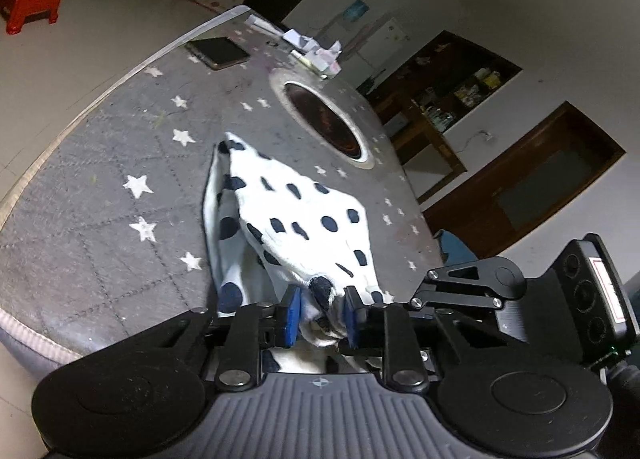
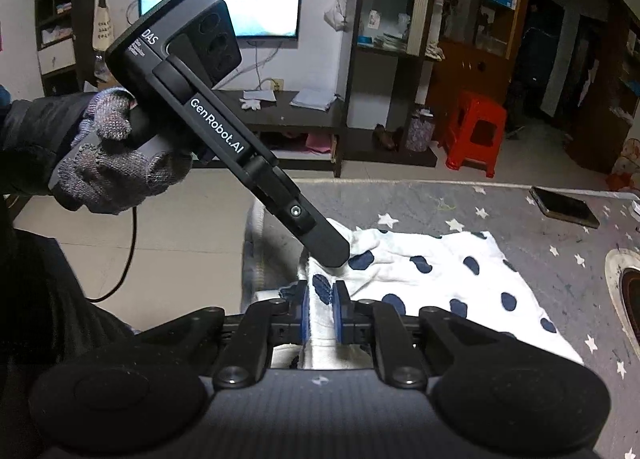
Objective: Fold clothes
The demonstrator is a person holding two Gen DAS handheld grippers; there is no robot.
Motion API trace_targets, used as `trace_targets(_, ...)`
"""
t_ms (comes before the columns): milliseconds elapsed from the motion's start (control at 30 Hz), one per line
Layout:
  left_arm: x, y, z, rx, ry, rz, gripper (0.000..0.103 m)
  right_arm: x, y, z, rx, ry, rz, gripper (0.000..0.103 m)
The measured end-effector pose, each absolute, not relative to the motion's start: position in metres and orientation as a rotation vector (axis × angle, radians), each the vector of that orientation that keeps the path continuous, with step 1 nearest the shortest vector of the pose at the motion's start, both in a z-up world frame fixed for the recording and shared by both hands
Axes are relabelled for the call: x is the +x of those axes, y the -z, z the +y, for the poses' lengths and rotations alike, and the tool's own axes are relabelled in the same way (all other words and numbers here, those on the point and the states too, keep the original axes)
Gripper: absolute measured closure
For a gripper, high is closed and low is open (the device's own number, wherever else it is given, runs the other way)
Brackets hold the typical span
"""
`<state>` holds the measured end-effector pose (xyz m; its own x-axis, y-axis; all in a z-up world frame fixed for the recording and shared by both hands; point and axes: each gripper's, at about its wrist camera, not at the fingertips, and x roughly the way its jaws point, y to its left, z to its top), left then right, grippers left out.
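A white garment with dark blue spots (image 1: 304, 215) lies on the grey star-patterned table cover (image 1: 120, 163). My left gripper (image 1: 320, 313) is shut on a bunched corner of the garment, lifting it slightly off the cover. In the right wrist view the same garment (image 2: 436, 279) spreads to the right, and my right gripper (image 2: 321, 313) is shut on its near edge. The left gripper's body (image 2: 224, 139), held by a gloved hand (image 2: 112, 163), reaches down onto the garment's far left corner just beyond my right gripper.
A round burner opening (image 1: 324, 123) sits in the middle of the table. A phone (image 1: 218, 51) and crumpled papers (image 1: 316, 51) lie at the far end. A red stool (image 2: 476, 131) stands on the floor beyond the table edge.
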<state>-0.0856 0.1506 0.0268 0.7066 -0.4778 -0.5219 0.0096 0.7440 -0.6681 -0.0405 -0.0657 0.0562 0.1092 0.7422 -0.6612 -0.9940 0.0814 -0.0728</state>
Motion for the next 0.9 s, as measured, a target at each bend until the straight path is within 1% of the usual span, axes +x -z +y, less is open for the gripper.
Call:
trace_targets(167,-0.096,-0.024,0.150,-0.676,0.292,0.751,0.077,-0.041,-0.044,-0.068,-0.586,-1.428,0.582,0.093)
trace_targets(300,-0.104,-0.022,0.149,-0.665,0.289,0.755,0.075,-0.043,-0.034,-0.066,-0.602,-1.445,0.598,0.091)
trace_targets(333,-0.106,-0.022,0.149,-0.663,0.288,0.756,0.070,-0.043,-0.034,-0.067,-0.598,-1.446,0.601,0.091)
trace_targets(400,-0.112,-0.023,0.150,-0.658,0.285,0.745,0.064,-0.042,-0.033,-0.068,-0.587,-1.447,0.609,0.087)
trace_targets(433,-0.116,-0.025,0.152,-0.657,0.283,0.733,0.063,-0.041,-0.033,-0.069,-0.579,-1.448,0.614,0.086)
trace_targets(600,-0.126,-0.012,0.146,-0.636,0.294,0.779,0.060,-0.031,-0.037,-0.072,-0.533,-1.454,0.637,0.085)
trace_targets(700,-0.129,-0.003,0.136,-0.606,0.312,0.806,0.059,-0.020,-0.046,-0.078,-0.478,-1.446,0.650,0.083)
trace_targets(767,-0.127,0.001,0.132,-0.596,0.316,0.819,0.059,-0.010,-0.053,-0.084,-0.428,-1.425,0.654,0.075)
trace_targets(900,-0.122,0.004,0.128,-0.565,0.317,0.826,0.061,0.012,-0.064,-0.089,-0.397,-1.313,0.613,0.073)
